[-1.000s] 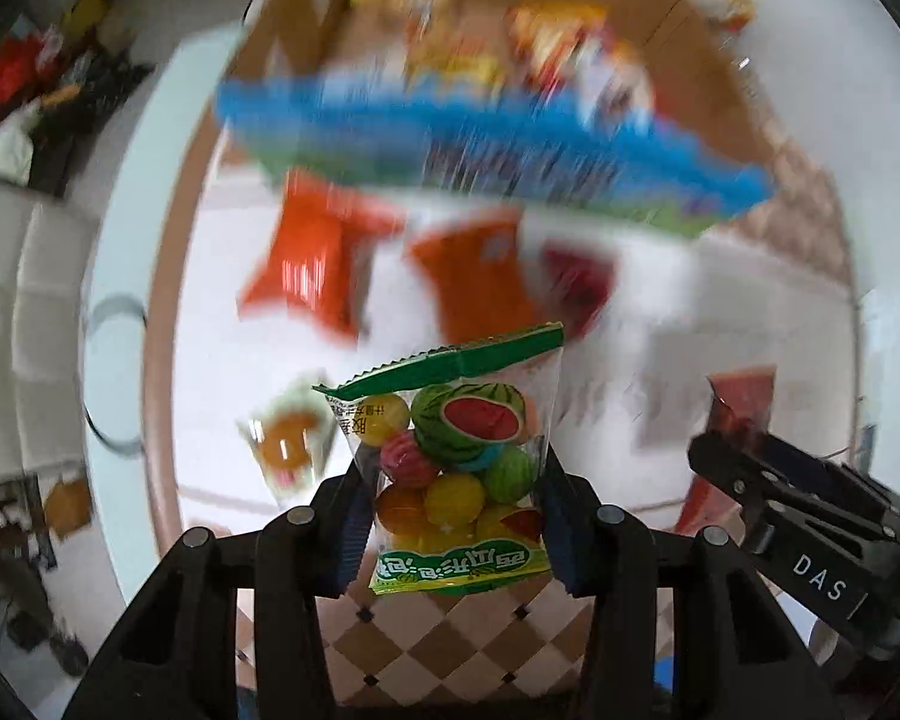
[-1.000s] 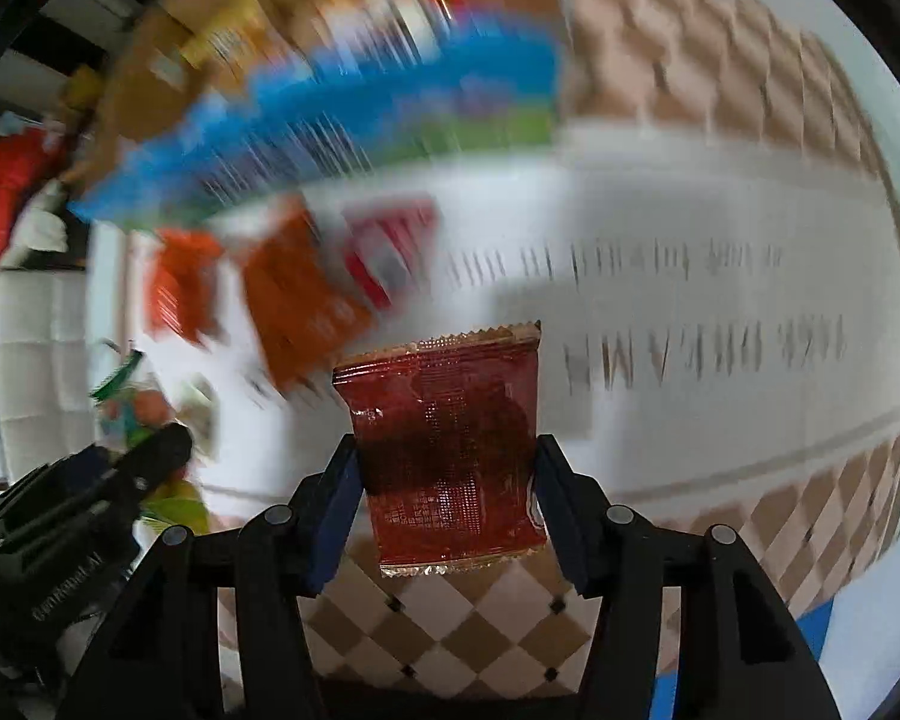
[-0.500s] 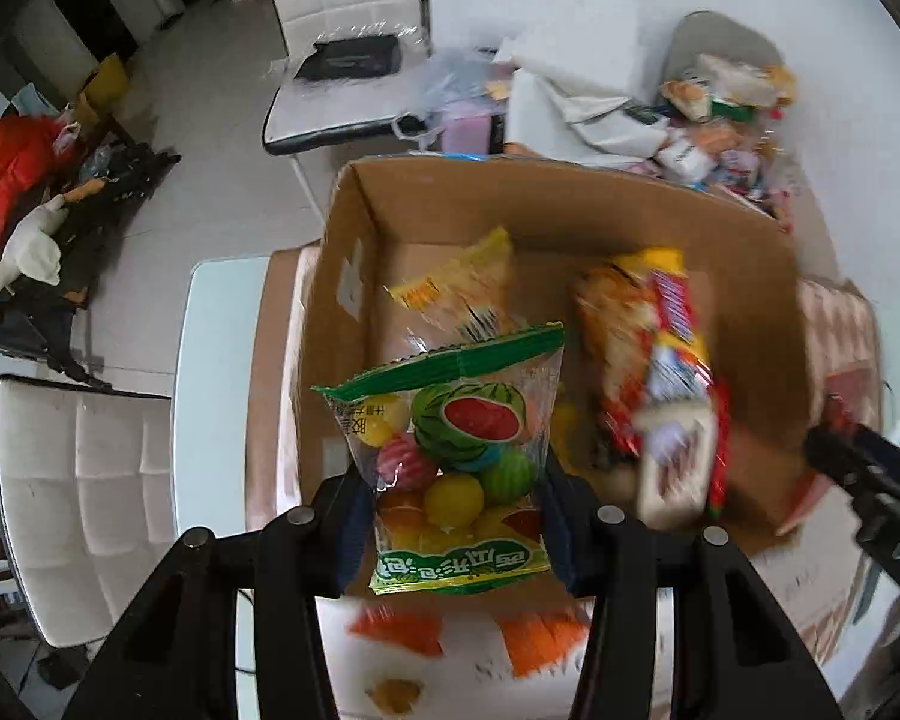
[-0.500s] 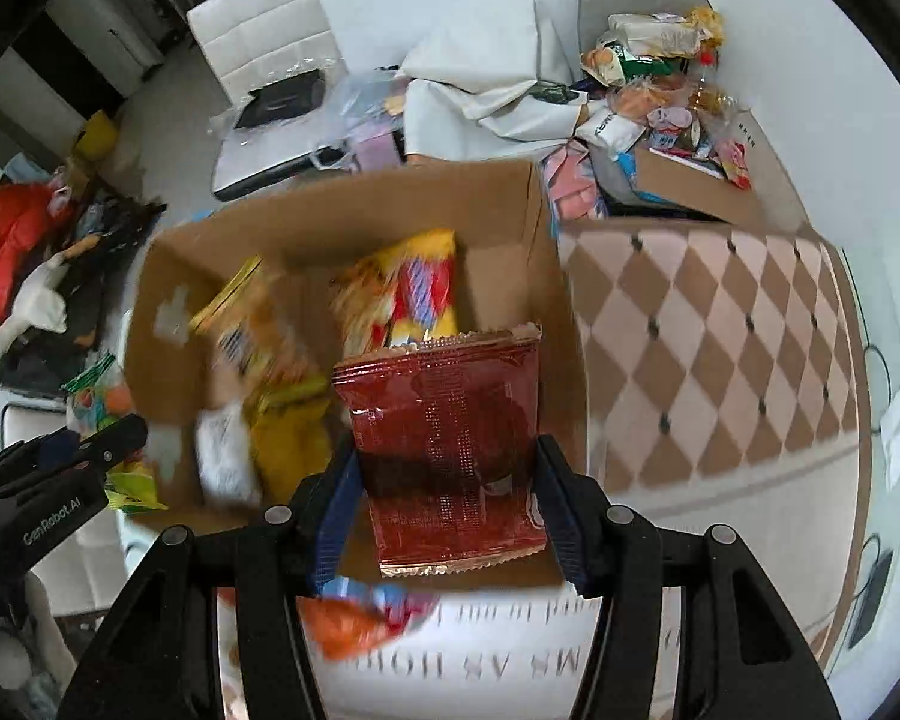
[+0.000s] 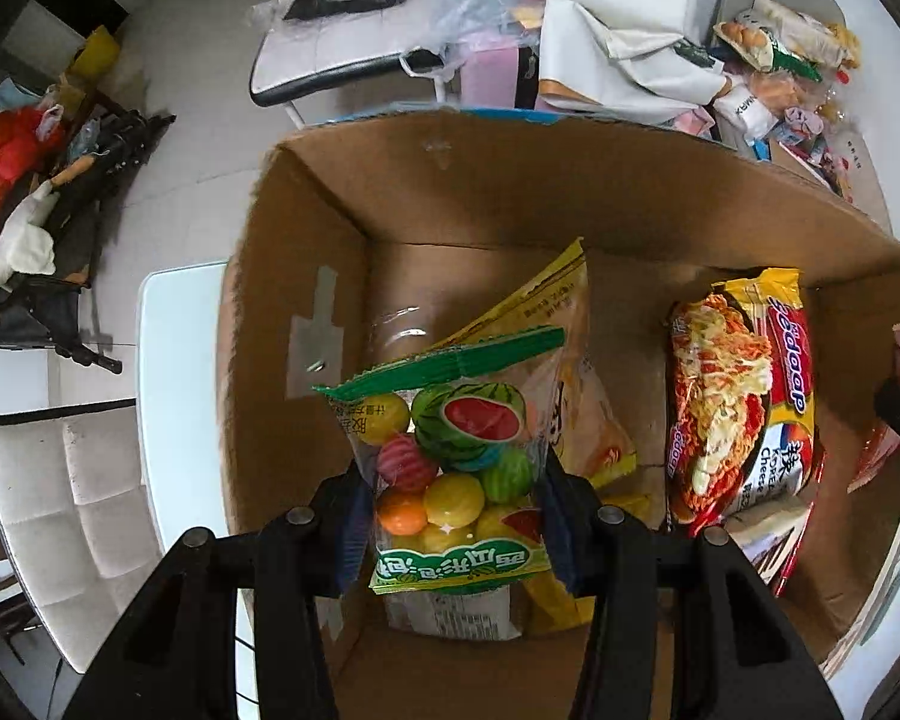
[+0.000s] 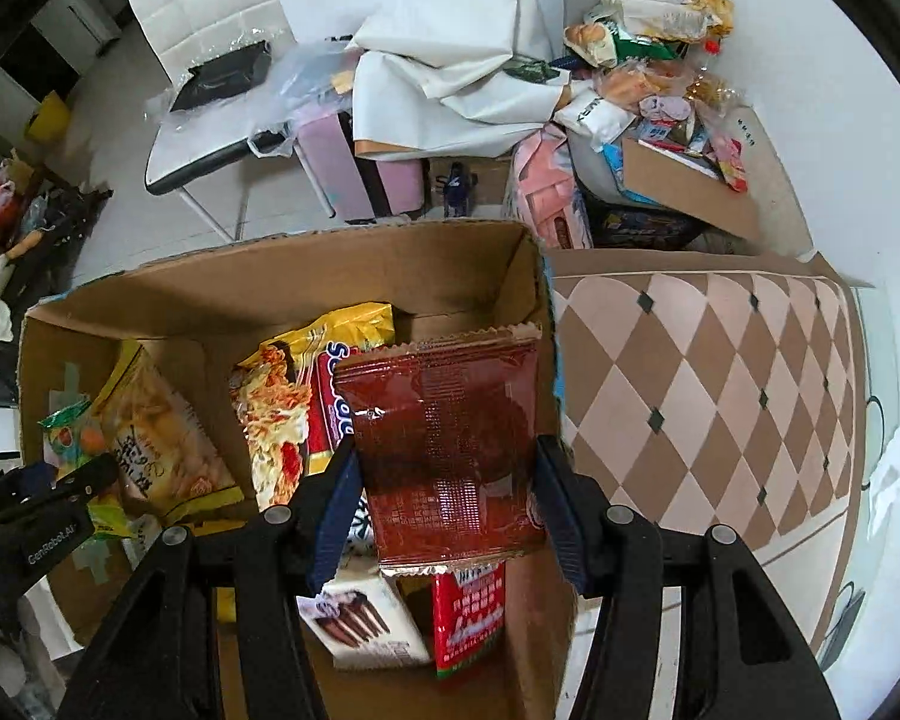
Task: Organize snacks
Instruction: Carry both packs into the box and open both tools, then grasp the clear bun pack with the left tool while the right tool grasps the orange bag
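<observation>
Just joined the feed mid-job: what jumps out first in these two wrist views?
The open cardboard box fills both views. The left gripper holds a clear fruit-candy bag over the box's left half; the right gripper holds a dark red packet over its right side. Below them a yellow noodle pack stands among other snacks inside, and a brown-and-cream checked tablecloth lies to the box's right.

One cardboard box (image 6: pixel 282 276); one noodle packet (image 5: pixel 738 396); one fruit-candy bag (image 5: pixel 450 468); one red sachet (image 6: pixel 450 450); two white chairs, one upper left (image 6: pixel 210 18), one lower left (image 5: pixel 60 516).
</observation>
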The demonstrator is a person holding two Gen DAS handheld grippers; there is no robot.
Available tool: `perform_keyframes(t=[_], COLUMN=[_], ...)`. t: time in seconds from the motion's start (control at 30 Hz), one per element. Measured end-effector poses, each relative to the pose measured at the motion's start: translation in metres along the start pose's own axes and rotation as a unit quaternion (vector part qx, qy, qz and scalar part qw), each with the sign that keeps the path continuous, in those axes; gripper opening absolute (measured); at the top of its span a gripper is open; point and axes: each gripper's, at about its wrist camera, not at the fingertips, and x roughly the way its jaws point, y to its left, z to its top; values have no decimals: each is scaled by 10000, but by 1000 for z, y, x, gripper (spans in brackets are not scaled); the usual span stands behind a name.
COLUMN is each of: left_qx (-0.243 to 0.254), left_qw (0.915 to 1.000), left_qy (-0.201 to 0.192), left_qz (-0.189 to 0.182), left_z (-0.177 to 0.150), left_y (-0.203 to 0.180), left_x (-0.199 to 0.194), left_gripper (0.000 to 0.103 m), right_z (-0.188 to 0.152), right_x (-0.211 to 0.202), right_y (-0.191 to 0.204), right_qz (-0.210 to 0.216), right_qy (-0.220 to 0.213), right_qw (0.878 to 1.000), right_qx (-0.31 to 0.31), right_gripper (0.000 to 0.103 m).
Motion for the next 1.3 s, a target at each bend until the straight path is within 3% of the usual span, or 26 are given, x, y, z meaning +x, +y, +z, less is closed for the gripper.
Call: perform_keyframes(t=[0.13,0.17,0.2,0.23,0.3,0.83,0.93,1.1,1.3], left_qx=[-202,-278,-316,-306,-243,-295,-321,-238,-71], left_qw=[9994,9990,9989,9991,9994,9971,9939,9900,9822], left_qy=[206,223,208,164,80,-548,-963,-1312,-1856], left_qz=[-207,-277,-275,-250,-220,-443,-433,-452,-280], left_z=[6,7,8,9,9,-4,-18,-45,-88], left_y=[4,5,5,5,2,6,7,5,-2], left_x=[7,8,8,7,4,-40,-58,-81,-113], left_gripper=[50,50,55,63,68,76,76,84,84], right_z=[7,7,8,8,8,-24,-38,-66,-104], right_x=[10,11,13,15,16,-19,-33,-57,-88], right_y=[4,6,8,11,15,11,10,10,9], right_qz=[-51,-29,20,-6,-41,127,171,248,129], right_qy=[107,134,169,193,198,-75,-220,-470,-914], right_qw=[9999,9999,9998,9997,9997,9998,9995,9984,9955], right_qx=[-48,-60,-83,-119,-164,-133,-140,-170,-205], right_gripper=[68,76,83,84,89,93,96,96,96])
